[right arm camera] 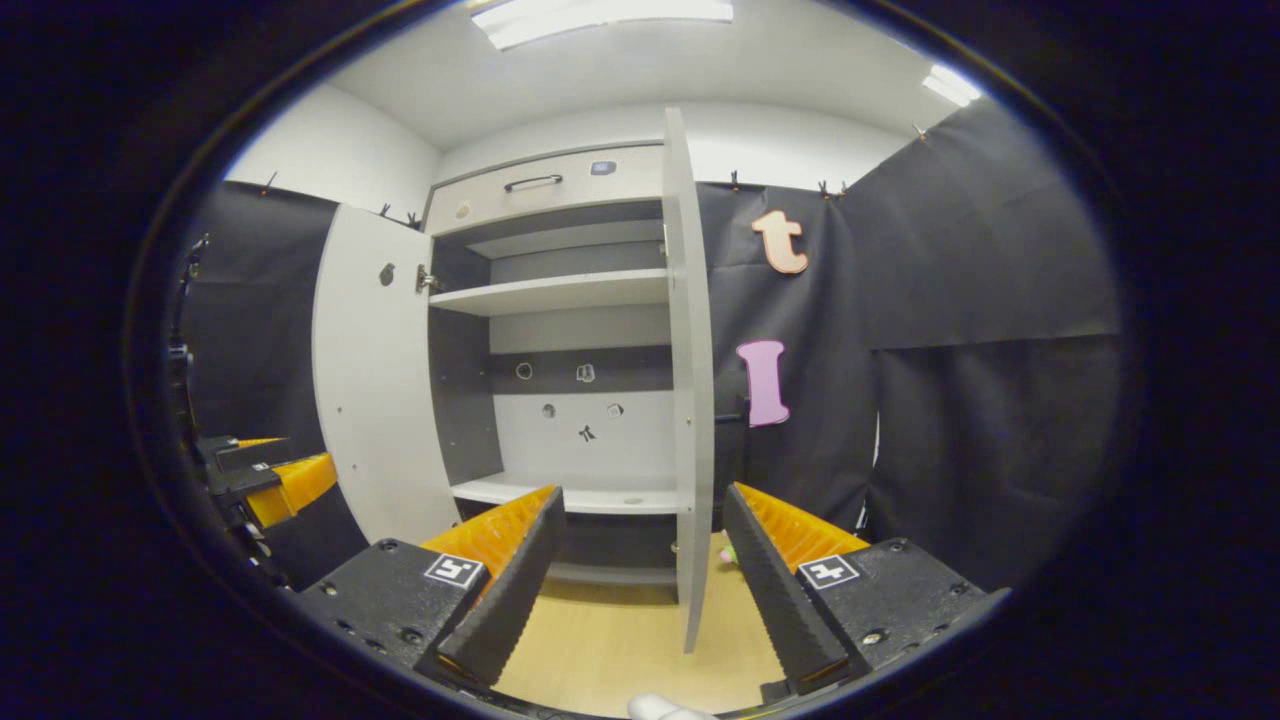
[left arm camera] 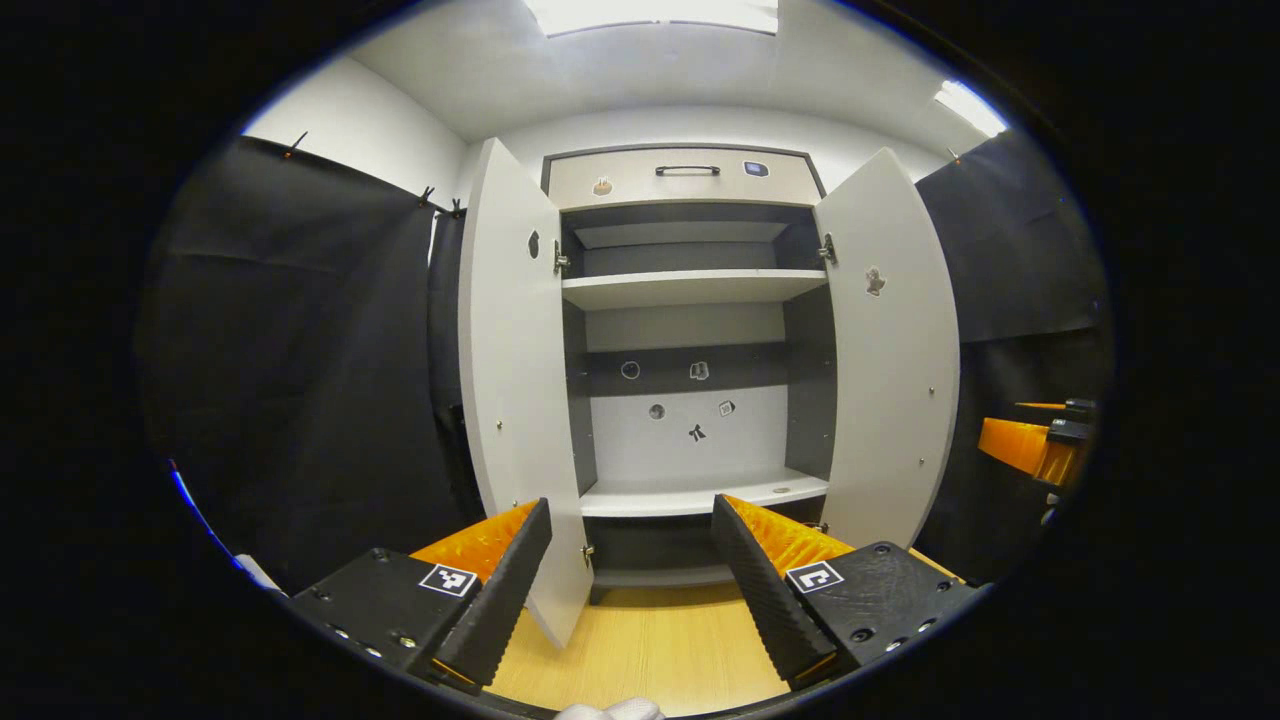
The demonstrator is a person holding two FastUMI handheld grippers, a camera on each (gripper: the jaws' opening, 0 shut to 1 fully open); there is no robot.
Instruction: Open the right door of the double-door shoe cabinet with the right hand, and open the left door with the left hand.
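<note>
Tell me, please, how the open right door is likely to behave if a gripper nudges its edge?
The right door looks like a stiff flat panel, so it probably won't flex. Hung on a hinge, it should swing rather than slide. Standing open and unheld between the right gripper fingers, it may drift.

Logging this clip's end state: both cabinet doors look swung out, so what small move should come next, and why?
Probably just draw both tools back. The left door and right door both stand wide open, baring the shelves. The left tool and right tool are open, gripping nothing, so the task looks finished.
</note>
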